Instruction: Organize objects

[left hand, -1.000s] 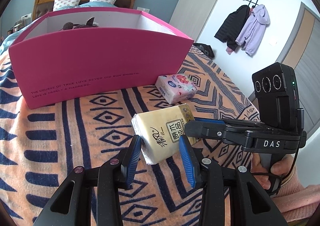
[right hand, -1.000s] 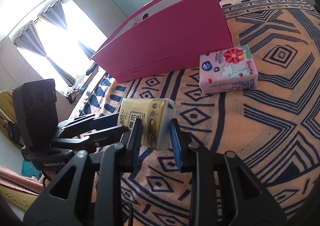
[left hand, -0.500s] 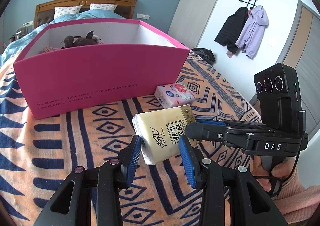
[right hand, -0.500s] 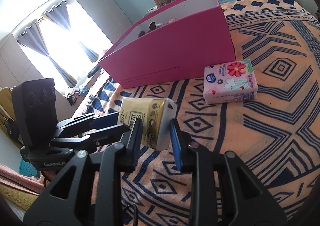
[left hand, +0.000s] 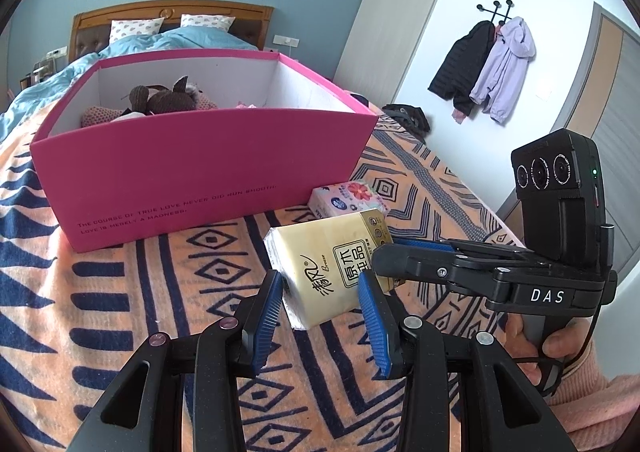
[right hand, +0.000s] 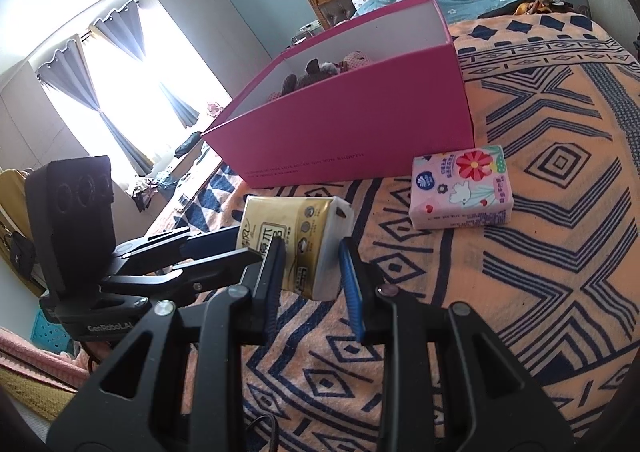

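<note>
A yellow tissue pack point(left hand: 332, 264) hangs just above the patterned blanket point(left hand: 100, 312), held at both ends. My left gripper point(left hand: 320, 284) is shut on its near end, blue pads against both sides. My right gripper point(left hand: 390, 252) reaches in from the right and is shut on the other end. In the right wrist view the yellow tissue pack point(right hand: 304, 219) sits between my right gripper's point(right hand: 310, 252) pads, and the left gripper point(right hand: 236, 246) pinches it from the left. A pink flowered tissue pack point(right hand: 464, 187) lies on the blanket beside the open pink box point(right hand: 352, 123).
The pink box point(left hand: 192, 167) stands on the bed behind the pack, with plush toys point(left hand: 164, 99) inside. The pink flowered pack point(left hand: 352, 193) lies at its right corner. A person's hand point(left hand: 560, 344) holds the right gripper's handle. The bed's edge runs along the right.
Both views now look down on the pink box from a little higher, so more of its inside shows. The yellow pack stays gripped between both grippers.
</note>
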The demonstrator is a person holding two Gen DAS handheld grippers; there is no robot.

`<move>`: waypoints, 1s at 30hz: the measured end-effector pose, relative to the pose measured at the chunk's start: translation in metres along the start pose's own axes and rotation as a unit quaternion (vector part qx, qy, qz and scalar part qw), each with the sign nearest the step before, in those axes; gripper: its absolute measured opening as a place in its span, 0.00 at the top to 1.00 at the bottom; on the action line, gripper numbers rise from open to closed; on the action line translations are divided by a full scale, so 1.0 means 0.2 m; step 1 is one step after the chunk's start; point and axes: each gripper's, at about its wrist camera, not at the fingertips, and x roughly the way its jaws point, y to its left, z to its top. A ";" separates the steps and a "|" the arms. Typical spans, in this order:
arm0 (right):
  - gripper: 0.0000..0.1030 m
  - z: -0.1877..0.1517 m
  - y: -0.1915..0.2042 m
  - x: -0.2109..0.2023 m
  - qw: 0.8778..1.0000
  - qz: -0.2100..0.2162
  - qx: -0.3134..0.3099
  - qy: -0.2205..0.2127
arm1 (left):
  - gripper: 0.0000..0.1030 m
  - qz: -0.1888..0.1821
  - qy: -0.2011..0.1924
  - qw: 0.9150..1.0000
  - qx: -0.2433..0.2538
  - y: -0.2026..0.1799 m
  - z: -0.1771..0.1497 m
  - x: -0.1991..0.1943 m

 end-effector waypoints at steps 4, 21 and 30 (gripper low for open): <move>0.70 0.00 0.00 0.00 1.000 -0.001 -0.002 -0.002 | 0.62 0.000 -0.003 1.000 0.002 0.00 0.01 0.00; 0.70 0.08 0.01 -0.01 1.000 -0.001 -0.016 -0.014 | 0.62 0.005 -0.018 1.000 0.007 0.00 0.07 -0.03; 0.70 0.10 0.02 -0.01 1.000 0.000 -0.021 -0.017 | 0.62 0.008 -0.023 1.000 0.010 0.01 0.10 -0.03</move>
